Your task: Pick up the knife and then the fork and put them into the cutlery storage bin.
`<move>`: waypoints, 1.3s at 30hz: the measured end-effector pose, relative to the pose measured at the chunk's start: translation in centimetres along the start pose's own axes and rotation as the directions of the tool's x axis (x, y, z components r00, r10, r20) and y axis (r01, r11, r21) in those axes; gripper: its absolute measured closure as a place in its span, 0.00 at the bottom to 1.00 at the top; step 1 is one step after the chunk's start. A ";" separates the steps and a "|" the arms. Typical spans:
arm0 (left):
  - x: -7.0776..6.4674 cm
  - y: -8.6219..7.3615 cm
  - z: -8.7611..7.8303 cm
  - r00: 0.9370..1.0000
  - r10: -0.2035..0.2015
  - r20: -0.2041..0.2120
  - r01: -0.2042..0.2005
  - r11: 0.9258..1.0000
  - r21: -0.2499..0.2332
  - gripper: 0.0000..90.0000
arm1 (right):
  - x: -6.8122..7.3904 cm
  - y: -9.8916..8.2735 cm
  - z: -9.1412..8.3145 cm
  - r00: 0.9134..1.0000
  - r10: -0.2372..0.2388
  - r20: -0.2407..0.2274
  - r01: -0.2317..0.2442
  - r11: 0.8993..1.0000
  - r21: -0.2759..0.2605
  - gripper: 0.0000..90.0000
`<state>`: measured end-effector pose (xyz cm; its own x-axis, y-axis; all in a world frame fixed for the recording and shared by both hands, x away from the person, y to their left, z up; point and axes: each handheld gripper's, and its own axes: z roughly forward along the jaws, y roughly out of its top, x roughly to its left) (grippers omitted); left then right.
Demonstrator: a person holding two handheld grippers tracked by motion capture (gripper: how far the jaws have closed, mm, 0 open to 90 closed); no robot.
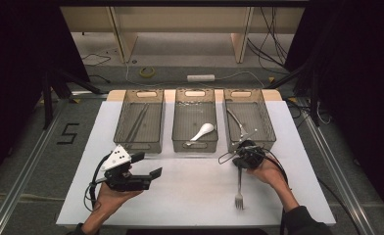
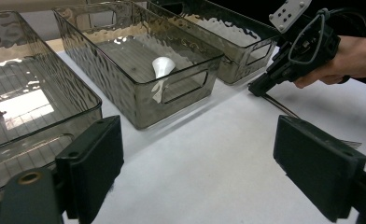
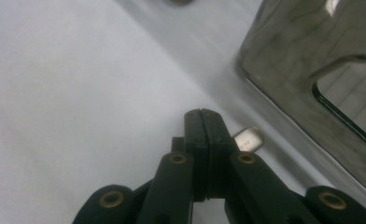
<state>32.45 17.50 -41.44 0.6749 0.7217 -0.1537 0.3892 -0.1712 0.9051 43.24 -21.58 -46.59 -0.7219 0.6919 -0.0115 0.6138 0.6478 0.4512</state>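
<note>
On the white desk [image 1: 180,196] three smoked transparent bins stand in a row along the far edge. The left bin [image 1: 138,120] holds a pair of dark chopsticks [image 1: 137,125]. The middle bin [image 1: 195,120] holds a white ceramic spoon [image 1: 202,131]. The right bin [image 1: 249,120] holds a metal utensil [image 1: 236,122], which I cannot name more exactly.

The right gripper [image 1: 243,159] is just in front of the near wall of the right bin, held by the person's right hand [image 1: 263,169]. Its jaws are clenched, pressed flat together. In the right gripper view the end of a metal handle [image 3: 249,138] comes out just beside the closed jaws, but I cannot tell if the pads really clamp it or only touch it. This handle belongs to the fork [image 1: 239,188]. The fork lies on the desk toward the near right corner, with the handle end at the gripper and the tines [image 1: 239,200] pointing to the near edge. It is outside all the bins.

The left gripper [image 1: 148,177] is held in the left hand [image 1: 112,196] above the near left part of the desk, in front of the left bin. Its jaws are released and stand wide apart with nothing between them. In the left gripper view they look across the bare desk toward the middle bin and the other gripper.
</note>
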 end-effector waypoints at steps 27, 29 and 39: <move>-0.1 -0.1 0.0 1.000 -0.002 -0.007 0.002 1.000 0.005 0.17 | -0.8 -5.8 -3.7 0.997 0.058 0.048 -0.063 0.993 0.098 1.00; -0.1 -0.1 0.0 1.000 -0.002 -0.007 0.002 1.000 0.004 0.17 | -0.8 -6.3 -4.0 0.997 0.062 0.045 -0.066 0.992 0.108 1.00; -0.1 -0.1 0.0 1.000 0.005 -0.006 -0.005 1.000 0.009 0.17 | -0.1 -8.1 -5.2 0.998 0.067 0.013 -0.069 0.987 0.148 1.00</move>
<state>32.36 17.46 -41.54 0.6732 0.7247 -0.1471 0.3914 -0.1805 0.9023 36.66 -28.52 -45.59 -0.6745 0.7382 0.0071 0.7025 0.6388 0.3137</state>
